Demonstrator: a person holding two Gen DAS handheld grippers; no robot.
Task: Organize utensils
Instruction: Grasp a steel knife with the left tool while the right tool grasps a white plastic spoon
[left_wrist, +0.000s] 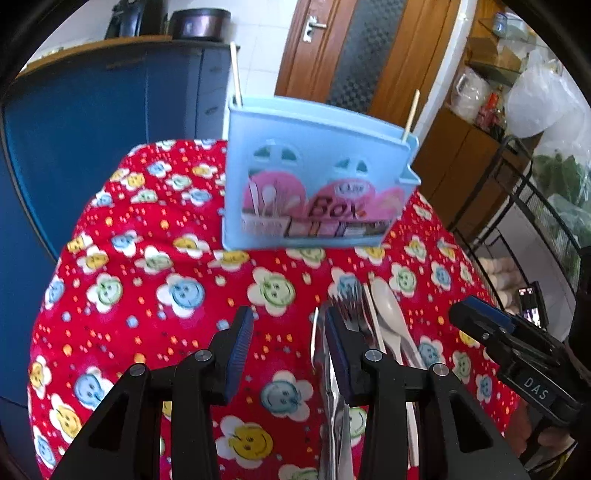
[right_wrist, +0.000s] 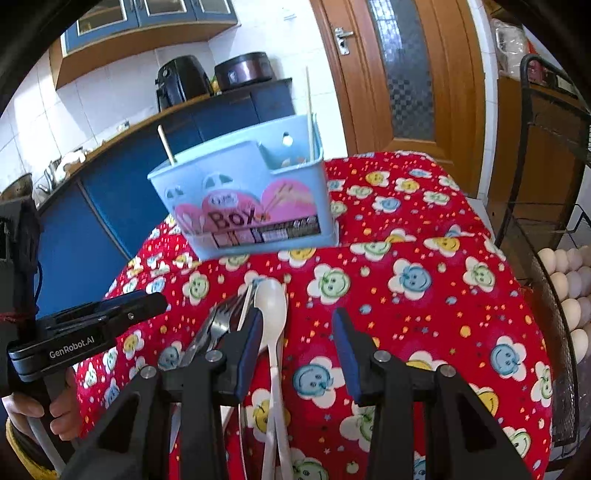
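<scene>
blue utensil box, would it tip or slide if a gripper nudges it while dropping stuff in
The blue utensil box looks like thin plastic holding only two chopsticks, so it is probably light. It stands tall on a soft red floral cloth, so a push near the rim may tip it rather than slide it.

A utensil box (right_wrist: 243, 195) stands at the surface's (right_wrist: 424, 314) far edge; forks (right_wrist: 216, 325) and spoon (right_wrist: 271, 306) lie before it.

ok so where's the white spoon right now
The white spoon lies on the red flowered cloth, beside the forks, in front of the blue utensil box.
</scene>
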